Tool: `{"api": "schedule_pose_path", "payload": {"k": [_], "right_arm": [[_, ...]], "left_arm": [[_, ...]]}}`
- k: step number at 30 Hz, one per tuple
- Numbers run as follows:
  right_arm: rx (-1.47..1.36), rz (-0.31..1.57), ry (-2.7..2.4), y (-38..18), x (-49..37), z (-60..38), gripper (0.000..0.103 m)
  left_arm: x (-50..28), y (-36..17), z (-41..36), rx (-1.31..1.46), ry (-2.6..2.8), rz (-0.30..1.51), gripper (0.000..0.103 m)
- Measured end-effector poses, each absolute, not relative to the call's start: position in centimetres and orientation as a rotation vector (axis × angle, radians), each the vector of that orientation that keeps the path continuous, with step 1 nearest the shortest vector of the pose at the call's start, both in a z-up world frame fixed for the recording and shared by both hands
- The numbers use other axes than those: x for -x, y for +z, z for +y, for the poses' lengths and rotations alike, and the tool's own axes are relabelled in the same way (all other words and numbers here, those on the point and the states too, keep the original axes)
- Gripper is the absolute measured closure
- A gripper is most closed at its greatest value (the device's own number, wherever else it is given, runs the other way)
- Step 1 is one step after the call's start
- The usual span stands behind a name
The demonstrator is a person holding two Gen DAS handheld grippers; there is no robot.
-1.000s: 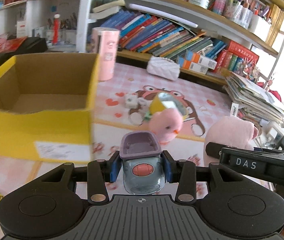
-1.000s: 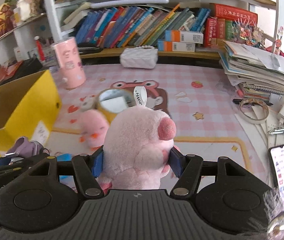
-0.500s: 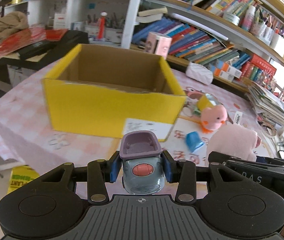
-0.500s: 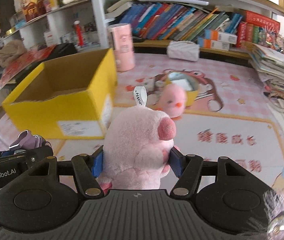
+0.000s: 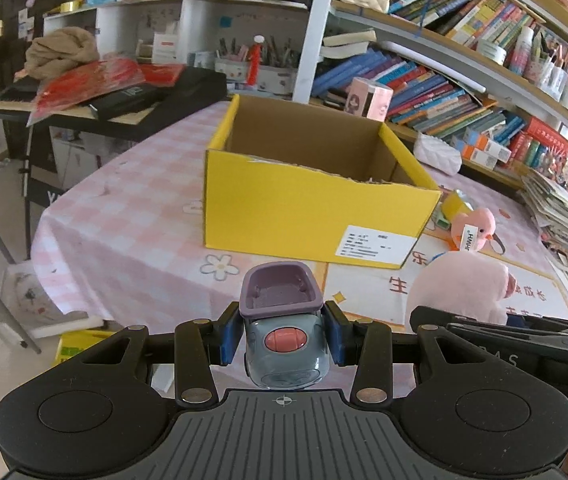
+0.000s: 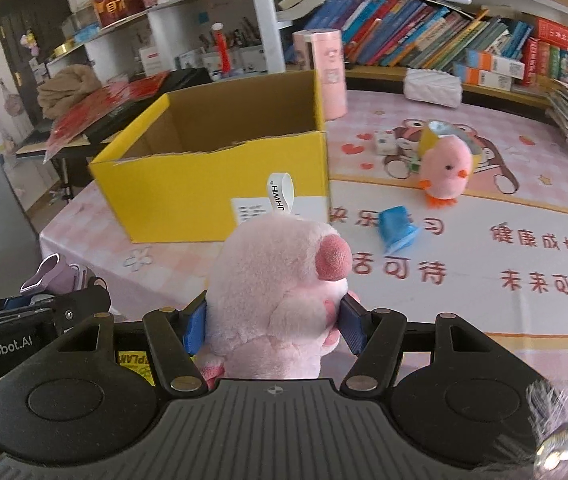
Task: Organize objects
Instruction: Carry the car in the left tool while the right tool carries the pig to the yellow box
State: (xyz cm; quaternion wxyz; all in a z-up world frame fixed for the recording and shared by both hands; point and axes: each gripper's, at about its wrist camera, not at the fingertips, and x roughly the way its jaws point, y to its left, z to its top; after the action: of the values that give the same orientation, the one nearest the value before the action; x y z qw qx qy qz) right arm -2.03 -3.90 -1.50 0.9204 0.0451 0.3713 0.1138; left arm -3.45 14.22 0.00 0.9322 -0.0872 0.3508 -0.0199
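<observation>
Gripping toy car [image 5: 284, 334], left gripper [image 5: 283, 334] clamps it; right gripper [image 6: 274, 320] grips pink plush pig [image 6: 280, 296]. Yellow box [image 5: 308, 204] ahead of both on desk [image 5: 124, 220].

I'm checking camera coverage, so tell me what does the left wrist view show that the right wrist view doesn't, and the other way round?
Only the left wrist view shows the toy car face-on, clamped in the left gripper.

Only the right wrist view shows the blue cup lying on its side and the right gripper squeezing the plush pig.

Both show the yellow box, the pink chick and the pink canister.
</observation>
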Motion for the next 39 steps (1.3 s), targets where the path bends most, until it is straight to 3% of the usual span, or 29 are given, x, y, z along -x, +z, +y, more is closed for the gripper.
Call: {"api": "schedule_pose_path", "payload": {"k": [27, 39], "right_arm": [[-0.048, 0.732, 0.219, -0.3, 2.0, -2.2, 0.041], [-0.042, 0.551, 0.278, 4.1, -3.1, -1.5, 0.041]], "left_arm": [[2.8, 0.8, 14.8, 0.181, -0.107, 0.665, 0.062], [-2.6, 4.9, 15.0, 0.160, -0.094, 0.529, 0.062]]}}
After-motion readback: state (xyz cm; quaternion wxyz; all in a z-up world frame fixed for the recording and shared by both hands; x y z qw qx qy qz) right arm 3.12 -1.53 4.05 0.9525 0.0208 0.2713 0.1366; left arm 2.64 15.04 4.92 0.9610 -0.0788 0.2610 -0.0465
